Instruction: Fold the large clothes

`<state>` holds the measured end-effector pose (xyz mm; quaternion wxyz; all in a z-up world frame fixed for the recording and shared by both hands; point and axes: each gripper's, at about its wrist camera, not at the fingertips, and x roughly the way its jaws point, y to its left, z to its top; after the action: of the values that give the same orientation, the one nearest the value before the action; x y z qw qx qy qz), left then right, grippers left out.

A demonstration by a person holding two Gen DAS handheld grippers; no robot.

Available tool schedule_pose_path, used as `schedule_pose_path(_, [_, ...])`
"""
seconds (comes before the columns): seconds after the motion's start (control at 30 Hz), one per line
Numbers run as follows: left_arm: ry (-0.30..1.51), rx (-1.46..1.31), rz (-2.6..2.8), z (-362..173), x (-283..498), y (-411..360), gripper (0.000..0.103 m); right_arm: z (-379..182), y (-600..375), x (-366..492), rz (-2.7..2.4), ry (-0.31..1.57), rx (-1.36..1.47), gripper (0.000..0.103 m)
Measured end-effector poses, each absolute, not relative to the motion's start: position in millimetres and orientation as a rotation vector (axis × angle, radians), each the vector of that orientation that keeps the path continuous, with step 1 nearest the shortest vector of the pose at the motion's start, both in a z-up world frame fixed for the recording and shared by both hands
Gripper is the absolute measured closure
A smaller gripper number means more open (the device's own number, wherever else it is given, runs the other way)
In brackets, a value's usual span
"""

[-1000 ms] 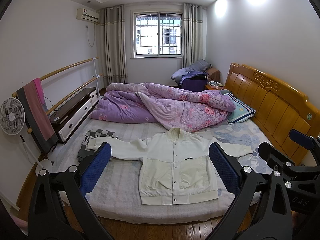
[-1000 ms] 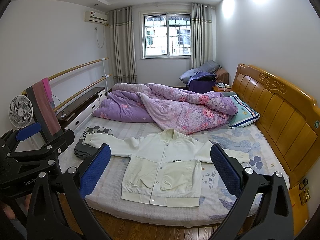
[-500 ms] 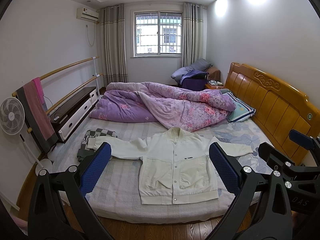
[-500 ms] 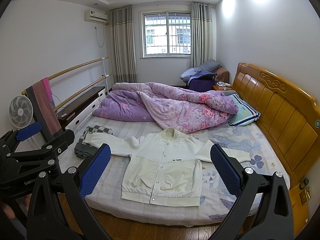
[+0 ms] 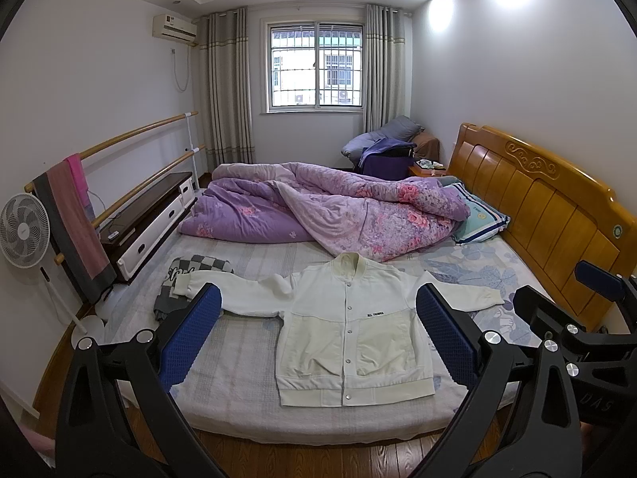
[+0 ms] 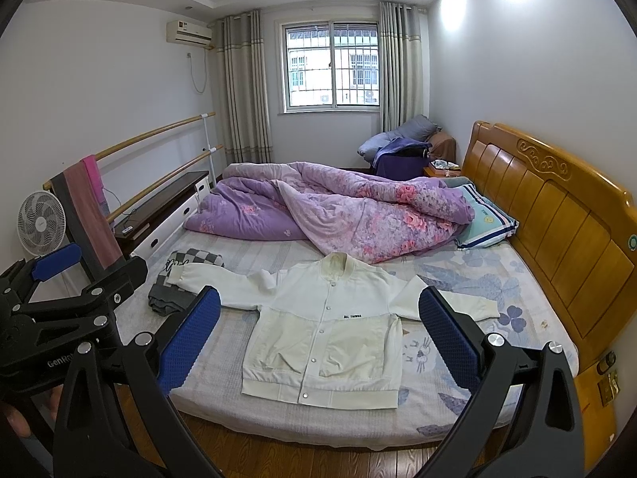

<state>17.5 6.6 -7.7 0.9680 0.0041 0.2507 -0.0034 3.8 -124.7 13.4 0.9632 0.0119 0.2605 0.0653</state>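
Cream-white jacket (image 5: 350,338) lies flat and buttoned on the bed (image 5: 239,378), sleeves spread, framed between your left gripper (image 5: 318,342)'s wide-spread blue fingers (image 5: 191,334) and well beyond their tips. Your right gripper (image 6: 318,342) is spread just as wide, holding nothing. A purple quilt (image 6: 338,215) lies beyond the collar.

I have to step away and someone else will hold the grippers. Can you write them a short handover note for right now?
Left gripper: open, holding nothing, short of the bed.
Right gripper: open, holding nothing, also held back.
White jacket: flat on the bed, front up, snapped shut, both sleeves spread out; one cuff lies over a checkered garment.
Done: jacket laid out.
Left: every fold. Probably bring the sleeves in first.
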Motion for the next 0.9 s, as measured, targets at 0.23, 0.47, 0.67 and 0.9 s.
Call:
schedule_pose_path(0.23, [0.507,0.008,-0.005,-8,19,11,0.005,12,-127,5,0.136,0.532,0.028,0.007])
schedule_pose_path(0.47, [0.507,0.013,0.0,-9,17,12,0.005,10,-131,7,0.146,0.538,0.028,0.007])
schedule_pose_path(0.67, [0.516,0.014,0.013,-15,16,5,0.005,8,-139,9,0.156,0.547,0.029,0.007])
schedule_pose_path(0.9, [0.545,0.013,0.028,-22,17,-3,0.005,2,-153,12,0.176,0.574,0.032,0.007])
